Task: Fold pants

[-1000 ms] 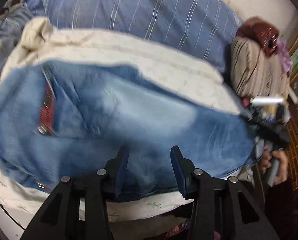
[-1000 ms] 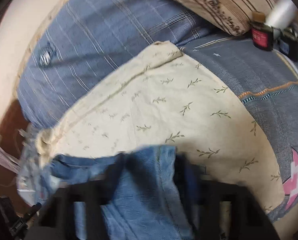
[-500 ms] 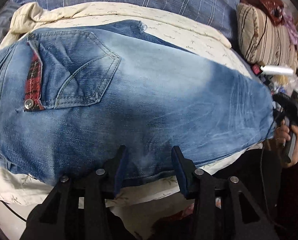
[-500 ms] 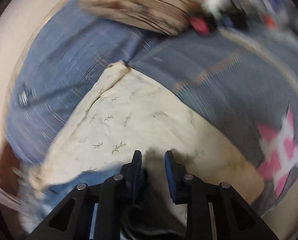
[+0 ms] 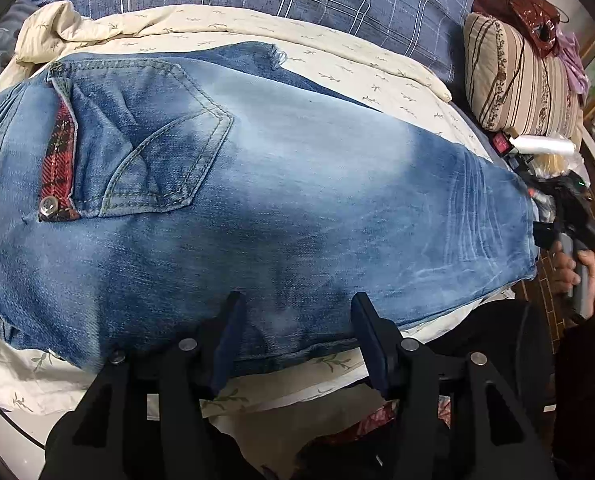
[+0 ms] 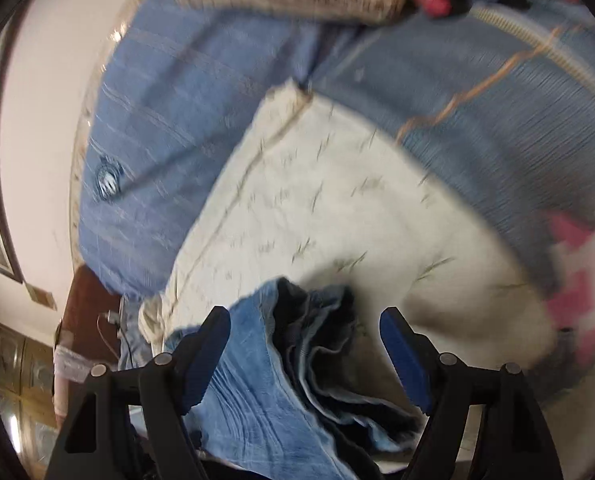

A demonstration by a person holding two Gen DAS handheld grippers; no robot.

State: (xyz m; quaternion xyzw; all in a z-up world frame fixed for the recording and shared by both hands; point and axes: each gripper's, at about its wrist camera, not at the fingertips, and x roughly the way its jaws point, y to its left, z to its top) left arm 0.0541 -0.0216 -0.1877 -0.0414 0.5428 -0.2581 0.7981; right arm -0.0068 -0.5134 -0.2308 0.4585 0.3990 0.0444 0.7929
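The folded jeans (image 5: 281, 208) lie on a cream sheet (image 5: 377, 76) on the bed. Both jaws have just been opening: the left hand-held gripper (image 5: 295, 312) stands half-wide over the near edge, the right hand-held gripper (image 6: 305, 330) wide around the released fold.

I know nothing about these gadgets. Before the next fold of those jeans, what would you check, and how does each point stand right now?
1. Jeans lie flat on the cream sheet: ok.
2. Left gripper fingers free of denim: ok, open after just widening, poised over the near edge.
3. Right gripper has let go: ok, its jaws just opened and the folded end lies loose between them.
4. Layers at that end line up: not ok, bunched.
5. Far leg hem tucked square: cannot tell.
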